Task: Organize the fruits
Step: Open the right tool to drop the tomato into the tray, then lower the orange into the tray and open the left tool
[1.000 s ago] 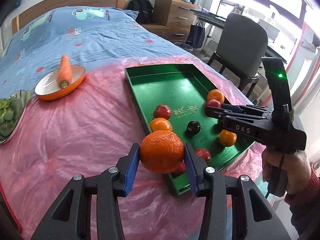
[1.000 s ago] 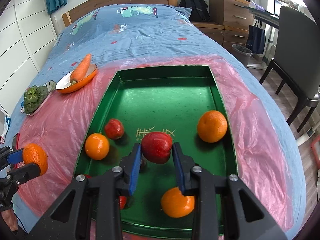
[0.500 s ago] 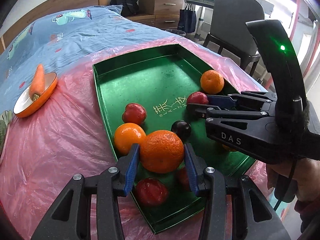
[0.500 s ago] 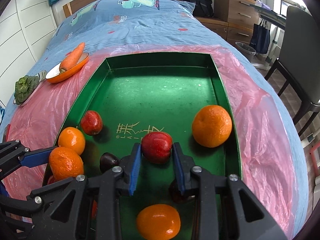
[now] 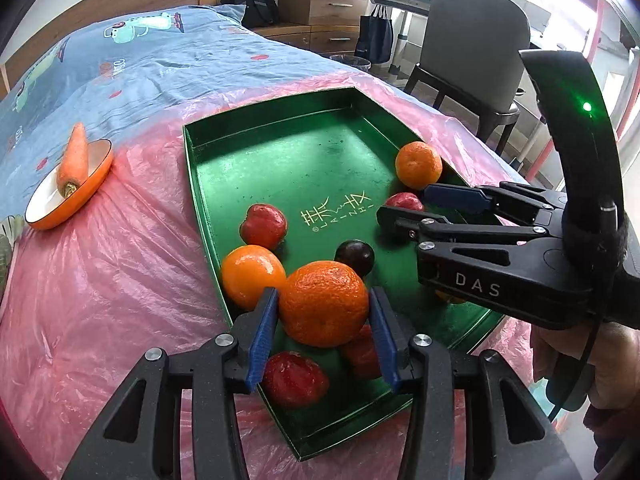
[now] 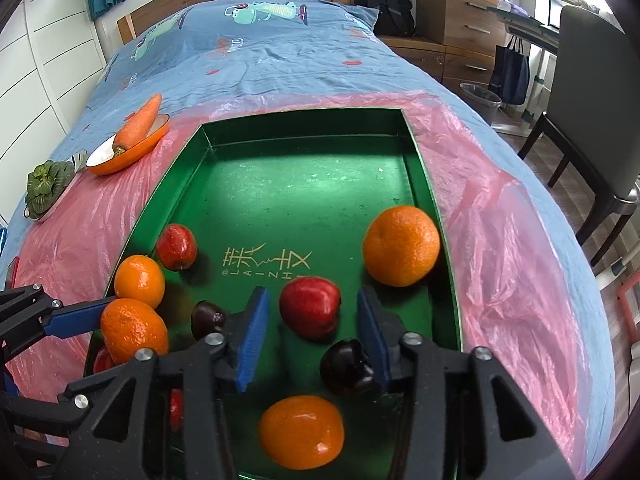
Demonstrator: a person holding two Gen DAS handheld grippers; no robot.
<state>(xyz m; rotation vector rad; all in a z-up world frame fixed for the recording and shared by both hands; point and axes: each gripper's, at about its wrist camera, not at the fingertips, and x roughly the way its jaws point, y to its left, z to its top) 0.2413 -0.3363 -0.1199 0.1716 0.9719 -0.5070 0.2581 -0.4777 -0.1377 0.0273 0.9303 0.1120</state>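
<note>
A green tray (image 5: 280, 152) (image 6: 304, 184) lies on a pink plastic sheet on the bed and holds several oranges, red apples and dark plums. My left gripper (image 5: 323, 312) is shut on a large orange (image 5: 323, 309) just above the tray's near left corner; that orange also shows in the right wrist view (image 6: 134, 330). My right gripper (image 6: 310, 316) is open, its fingers apart on either side of a red apple (image 6: 310, 306) that rests on the tray floor. The right gripper also shows in the left wrist view (image 5: 408, 208).
An orange dish with a carrot (image 5: 74, 160) (image 6: 136, 128) sits left of the tray. A plate of green vegetables (image 6: 46, 188) lies further left. A grey chair (image 5: 476, 44) and a wooden dresser (image 6: 456, 20) stand to the right of the bed.
My right gripper has opened and let the red apple down onto the tray floor. My left gripper has carried the orange over the tray's near left corner.
</note>
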